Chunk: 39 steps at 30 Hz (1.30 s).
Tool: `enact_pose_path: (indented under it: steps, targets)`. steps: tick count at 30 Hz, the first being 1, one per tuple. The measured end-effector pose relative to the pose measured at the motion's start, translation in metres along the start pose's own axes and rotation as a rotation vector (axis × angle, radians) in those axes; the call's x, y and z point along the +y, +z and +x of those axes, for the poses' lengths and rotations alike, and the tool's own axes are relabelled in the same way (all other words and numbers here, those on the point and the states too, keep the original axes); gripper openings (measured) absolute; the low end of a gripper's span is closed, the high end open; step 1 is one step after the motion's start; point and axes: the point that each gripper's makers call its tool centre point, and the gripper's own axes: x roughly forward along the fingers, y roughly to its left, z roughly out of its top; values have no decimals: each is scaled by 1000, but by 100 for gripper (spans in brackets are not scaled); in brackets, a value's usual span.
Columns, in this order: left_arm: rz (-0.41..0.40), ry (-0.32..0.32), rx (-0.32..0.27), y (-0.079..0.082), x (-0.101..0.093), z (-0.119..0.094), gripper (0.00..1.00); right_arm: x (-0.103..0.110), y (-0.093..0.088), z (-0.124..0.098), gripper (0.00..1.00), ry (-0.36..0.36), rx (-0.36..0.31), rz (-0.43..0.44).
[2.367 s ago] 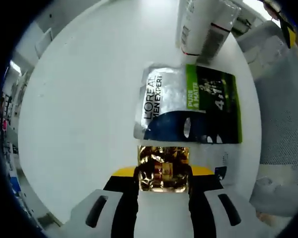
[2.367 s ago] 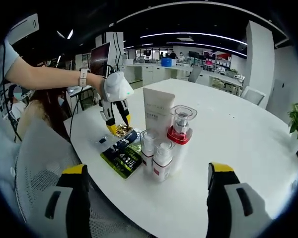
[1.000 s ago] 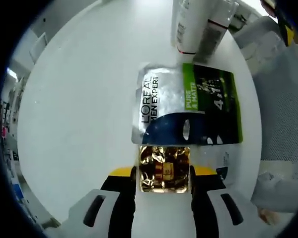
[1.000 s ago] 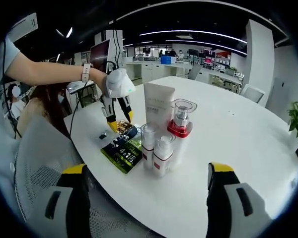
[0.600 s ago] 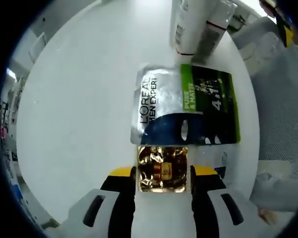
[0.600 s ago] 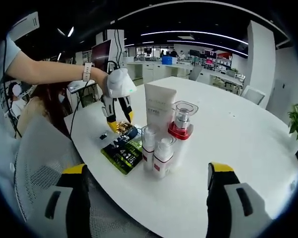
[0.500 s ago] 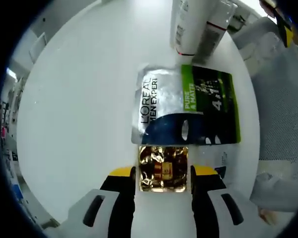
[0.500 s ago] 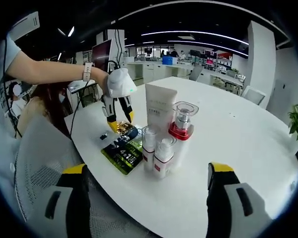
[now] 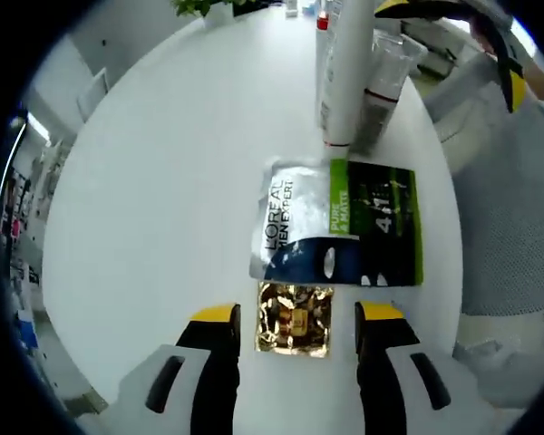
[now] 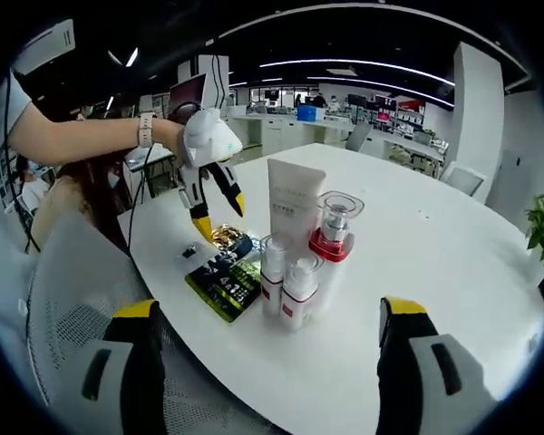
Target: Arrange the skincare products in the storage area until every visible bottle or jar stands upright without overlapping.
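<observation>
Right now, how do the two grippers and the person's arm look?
Both grippers have white plastic bodies with black jaws tipped in yellow. The left gripper has a rounded white housing. The person's arm wears a light wristwatch and a pale short sleeve.

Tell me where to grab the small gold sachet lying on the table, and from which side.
Grip the gold sachet across its two long side edges, coming straight down from above with the left gripper, whose jaws already stand open on either side of it. It lies flat, and its far edge sits close against the face mask packet, so that side is probably blocked.
</observation>
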Motion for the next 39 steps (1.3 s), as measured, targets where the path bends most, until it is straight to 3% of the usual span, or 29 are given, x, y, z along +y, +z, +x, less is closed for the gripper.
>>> enact_pose_path:
  steps: [14,29,39]
  targets:
    - [-125,111,-193,13,-12,-29,59,0,8,-2,100,-10,-19,-10]
    - [-216,249,-331,23,-26,-63,73,0,11,-1,100,-14,-27,-25]
    - [-277,312,-455,40,-40,-85,79,0,13,-1,100,-7,-25,-36]
